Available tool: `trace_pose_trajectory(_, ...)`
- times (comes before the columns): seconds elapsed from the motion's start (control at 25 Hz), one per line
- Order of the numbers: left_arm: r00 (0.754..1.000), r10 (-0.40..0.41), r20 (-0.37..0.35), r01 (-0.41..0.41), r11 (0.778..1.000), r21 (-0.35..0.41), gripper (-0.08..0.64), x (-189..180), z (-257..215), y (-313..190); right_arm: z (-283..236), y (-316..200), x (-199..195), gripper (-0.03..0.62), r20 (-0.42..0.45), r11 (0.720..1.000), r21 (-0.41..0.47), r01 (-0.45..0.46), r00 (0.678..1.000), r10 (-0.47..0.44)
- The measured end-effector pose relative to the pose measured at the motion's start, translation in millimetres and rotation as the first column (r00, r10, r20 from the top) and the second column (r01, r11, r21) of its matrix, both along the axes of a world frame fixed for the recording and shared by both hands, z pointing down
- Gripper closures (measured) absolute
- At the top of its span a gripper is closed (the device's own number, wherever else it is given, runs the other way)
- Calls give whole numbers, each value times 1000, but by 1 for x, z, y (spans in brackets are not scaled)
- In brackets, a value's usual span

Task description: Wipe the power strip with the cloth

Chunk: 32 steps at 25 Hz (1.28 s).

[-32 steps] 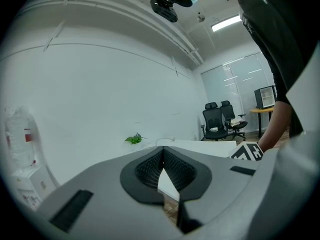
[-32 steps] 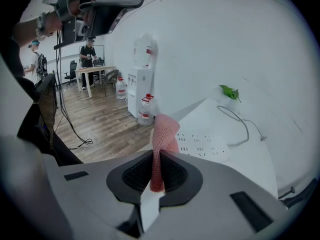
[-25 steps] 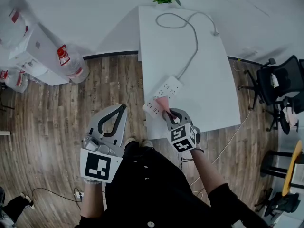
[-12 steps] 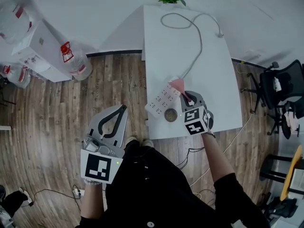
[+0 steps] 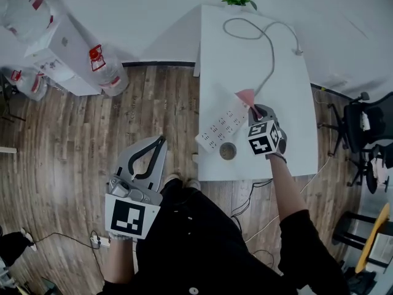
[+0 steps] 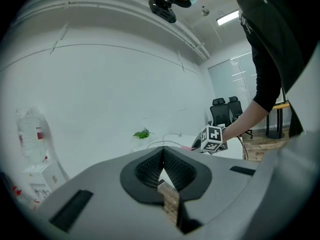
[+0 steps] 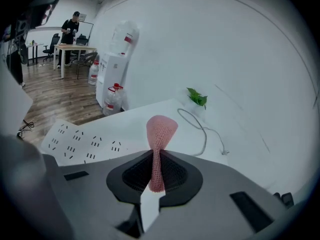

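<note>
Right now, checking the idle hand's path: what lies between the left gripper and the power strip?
Head view: only wood floor and the table's edge.

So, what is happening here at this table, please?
A person holds a gripper in each hand. The right gripper has its fingers shut on a pink cloth and holds it over the white table, at the far end of the power strip, near its cable. Whether the cloth touches the strip is not clear. The left gripper is shut and empty, and hangs over the wooden floor, away from the table.
</note>
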State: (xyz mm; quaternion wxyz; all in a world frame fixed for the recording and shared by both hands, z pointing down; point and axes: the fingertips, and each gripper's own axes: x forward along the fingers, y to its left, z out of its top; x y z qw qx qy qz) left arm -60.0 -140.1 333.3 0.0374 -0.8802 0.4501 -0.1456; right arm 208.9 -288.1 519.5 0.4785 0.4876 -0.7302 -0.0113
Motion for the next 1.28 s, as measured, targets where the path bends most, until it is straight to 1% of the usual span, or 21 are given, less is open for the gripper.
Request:
trace_pose_trajectory(0.2, 1000, -20, 3, 20, 1000, -5, 546, -8, 3, 5, 17, -13, 5, 541, -45, 999, -34, -8, 999, 7)
trace_pose_trajectory(0.32, 999, -33, 1, 33, 999, -13, 546, -14, 4, 6, 27, -15, 3, 541, -52, 998, -61, -14, 999, 11)
trace_pose_trajectory(0.48, 999, -44, 3, 44, 999, -16, 546, -19, 5, 8, 41, -10, -8, 541, -56, 995, -102, 6, 998, -11)
trace_pose_trajectory(0.8, 999, -50, 1, 50, 999, -18, 546, -26, 7, 11, 55, 2, -26, 541, -27, 989, -148, 26, 999, -30)
trace_pose_trajectory(1.28, 999, -37, -2, 36, 999, -12, 546, -26, 6, 14, 58, 28, -52, 541, 24, 981, -174, 84, 996, -81)
